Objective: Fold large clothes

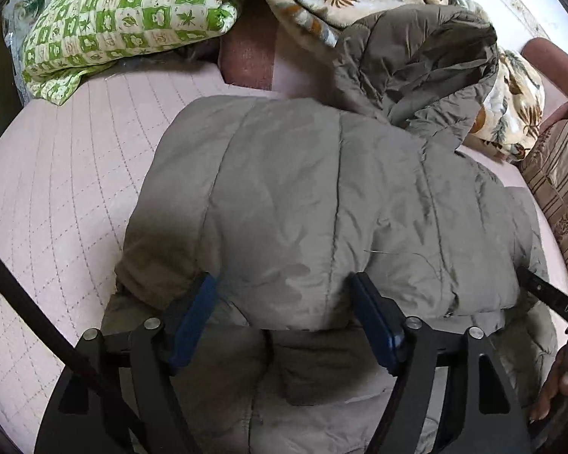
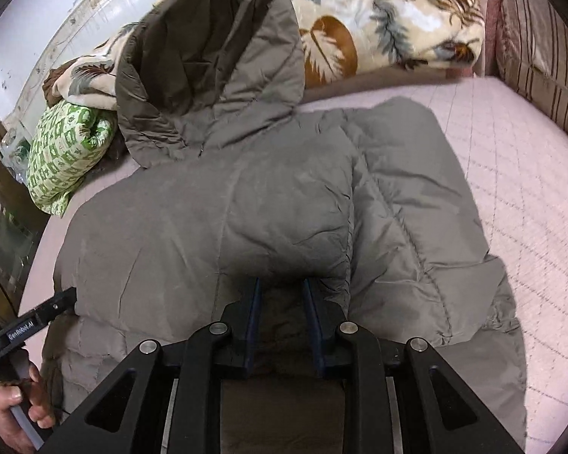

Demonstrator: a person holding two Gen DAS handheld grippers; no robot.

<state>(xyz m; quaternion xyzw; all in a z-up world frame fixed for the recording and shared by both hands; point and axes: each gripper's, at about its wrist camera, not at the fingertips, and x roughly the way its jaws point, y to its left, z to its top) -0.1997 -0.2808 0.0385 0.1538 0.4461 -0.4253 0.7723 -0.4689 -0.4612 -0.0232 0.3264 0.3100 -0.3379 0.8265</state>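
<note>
1. Nearest the left wrist camera, the left hand-held gripper (image 1: 284,302) has its blue-padded fingers (image 1: 193,321) spread wide on either side of a puffed fold at the jacket's near edge; the fingers stand apart and do not pinch the cloth, so I read it as released.
2. Seen from its own wrist camera, the right hand-held gripper (image 2: 282,299) has its fingers closer together, with a dark bulge of cloth over the tips. I cannot tell whether it is clenched on the fabric or only pushed in beneath it.
3. Between them lies the grey-olive quilted jacket (image 2: 246,208), spread on the pink quilted bed (image 2: 511,189). A folded layer covers its middle, and the hood (image 2: 208,75) sits at 12 o'clock, propped against the leaf-print blanket (image 2: 390,19).
4. At 10 o'clock in the right view lies a green-and-white checked pillow (image 2: 64,159); a striped cushion (image 2: 541,45) sits at 2 o'clock.
5. Handling, as a judgement: the jacket looks soft, bulky and springy, light for its size, with a smooth shell that may slip. Padded layers will tend to puff back open.
6. Best hold is probably the stitched hem or a quilting seam at the two near corners, pinching through all layers, not the puffed middle.
</note>
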